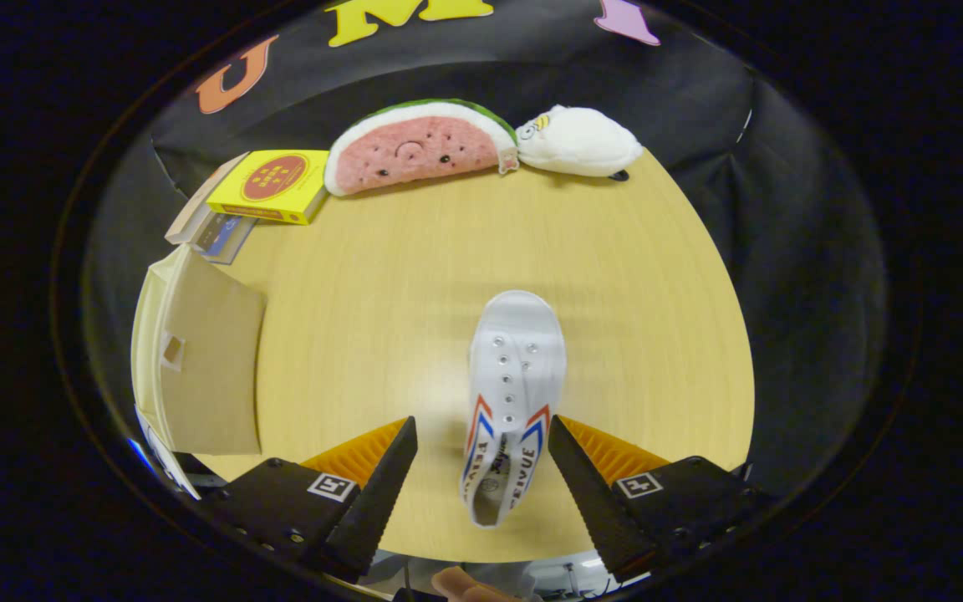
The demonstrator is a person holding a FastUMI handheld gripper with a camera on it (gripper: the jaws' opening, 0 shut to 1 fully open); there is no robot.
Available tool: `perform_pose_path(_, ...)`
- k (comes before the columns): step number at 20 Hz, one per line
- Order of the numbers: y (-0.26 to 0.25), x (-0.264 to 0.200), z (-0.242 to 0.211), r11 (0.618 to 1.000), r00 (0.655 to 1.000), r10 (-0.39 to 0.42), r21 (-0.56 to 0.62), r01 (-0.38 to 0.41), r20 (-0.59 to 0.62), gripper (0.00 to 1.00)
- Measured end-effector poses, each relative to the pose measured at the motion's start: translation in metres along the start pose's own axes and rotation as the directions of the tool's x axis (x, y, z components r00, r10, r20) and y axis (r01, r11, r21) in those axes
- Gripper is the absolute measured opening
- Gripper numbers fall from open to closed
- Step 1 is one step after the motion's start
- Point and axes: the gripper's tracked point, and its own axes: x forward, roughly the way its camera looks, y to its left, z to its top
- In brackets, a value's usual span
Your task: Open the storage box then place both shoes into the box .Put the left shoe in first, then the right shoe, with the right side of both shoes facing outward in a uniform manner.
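A white canvas shoe (512,393) with red and blue side stripes lies on the wooden table (415,276), toe pointing away from me. Its heel end sits between the fingers of my gripper (481,435), which stands open; the right finger is close to the shoe's side and the left finger is a gap away. The cream storage box (197,359) stands at the table's left edge, left of the fingers, with its flap showing a small cut-out.
At the far edge of the table lie a watermelon-slice plush (419,146) and a white plush (578,142). A yellow box (272,184) rests on a few books at the far left, behind the storage box. A person's fingers (461,585) show below the gripper.
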Motion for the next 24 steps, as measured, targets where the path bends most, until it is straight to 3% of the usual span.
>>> perform_pose_path(8,-0.036,0.040,-0.032,0.999,0.997,-0.030,-0.044,0.027,-0.074,0.96)
perform_pose_path(12,-0.038,0.058,-0.026,0.999,0.997,-0.030,-0.041,0.028,-0.065,0.91)
perform_pose_path(14,-0.024,0.068,-0.030,0.998,0.995,0.048,-0.044,-0.052,-0.087,0.76)
perform_pose_path(16,-0.023,0.068,-0.027,0.996,0.995,0.065,-0.059,-0.070,-0.081,0.35)
perform_pose_path(18,-0.027,0.064,-0.026,0.995,0.995,0.080,-0.050,-0.084,-0.066,0.23)
perform_pose_path(20,-0.026,0.066,-0.027,0.989,0.986,0.145,0.035,-0.143,-0.083,0.10)
perform_pose_path(21,-0.028,0.075,-0.035,0.984,0.983,0.163,0.087,-0.155,-0.091,0.10)
perform_pose_path(22,-0.028,0.067,-0.027,0.975,0.977,0.192,0.135,-0.178,-0.095,0.00)
perform_pose_path(24,-0.031,0.056,-0.024,0.964,0.972,0.215,0.179,-0.196,-0.094,0.00)
